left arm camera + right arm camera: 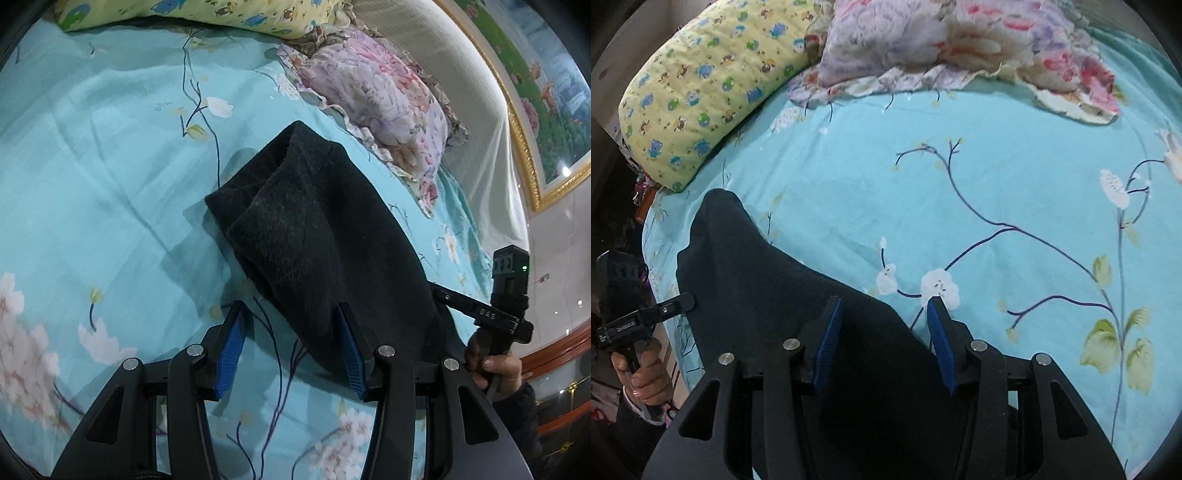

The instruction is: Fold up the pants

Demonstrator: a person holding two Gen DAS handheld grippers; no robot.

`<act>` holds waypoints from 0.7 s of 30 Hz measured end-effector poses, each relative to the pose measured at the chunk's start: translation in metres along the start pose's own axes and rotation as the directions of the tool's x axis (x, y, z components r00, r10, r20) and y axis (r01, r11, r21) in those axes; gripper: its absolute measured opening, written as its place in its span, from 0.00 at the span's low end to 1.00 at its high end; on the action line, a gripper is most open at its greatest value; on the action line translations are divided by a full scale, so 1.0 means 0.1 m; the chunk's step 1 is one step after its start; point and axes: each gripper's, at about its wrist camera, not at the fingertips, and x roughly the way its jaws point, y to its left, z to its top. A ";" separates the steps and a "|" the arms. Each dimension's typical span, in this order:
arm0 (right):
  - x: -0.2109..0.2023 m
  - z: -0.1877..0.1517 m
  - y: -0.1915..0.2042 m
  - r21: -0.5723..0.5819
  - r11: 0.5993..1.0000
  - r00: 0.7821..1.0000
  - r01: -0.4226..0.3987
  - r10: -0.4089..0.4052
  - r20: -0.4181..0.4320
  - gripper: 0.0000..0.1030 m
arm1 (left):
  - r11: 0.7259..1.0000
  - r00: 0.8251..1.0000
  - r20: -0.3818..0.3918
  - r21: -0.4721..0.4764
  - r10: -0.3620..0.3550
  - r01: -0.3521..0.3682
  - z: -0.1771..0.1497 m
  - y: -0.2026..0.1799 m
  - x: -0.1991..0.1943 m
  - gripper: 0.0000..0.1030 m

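The dark, fuzzy pants (321, 236) lie in a folded bundle on the turquoise flowered bed sheet (92, 184). My left gripper (291, 310) is open and empty, its blue pads straddling the sheet at the bundle's near left edge. My right gripper shows in the left wrist view (443, 293) at the bundle's right edge, partly hidden by the cloth. In the right wrist view the pants (768, 280) fill the lower left, and my right gripper (884, 304) is open over their right edge. My left gripper (679, 302) sits at their left side.
A yellow cartoon-print pillow (701, 96) and a pink flowered pillow (376, 96) lie at the head of the bed. A white headboard (461, 74) and a gold-framed picture (546, 122) stand beyond. The sheet (1015, 184) spreads wide to the right of the pants.
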 end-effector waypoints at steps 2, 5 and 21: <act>0.03 0.01 0.03 -0.017 1.000 1.000 -0.020 0.020 -0.012 0.47 | 1.000 1.000 0.001 0.010 0.010 -0.010 0.03 -0.02 0.03 0.48; 0.09 0.01 0.11 -0.050 0.999 0.999 -0.022 0.020 -0.038 0.40 | 1.000 1.000 0.001 0.008 0.012 -0.012 0.07 -0.02 0.07 0.48; 0.05 0.11 -0.35 0.160 0.980 0.993 -0.114 0.108 0.045 0.09 | 0.999 0.999 0.026 0.039 0.027 -0.028 0.30 -0.04 0.25 0.33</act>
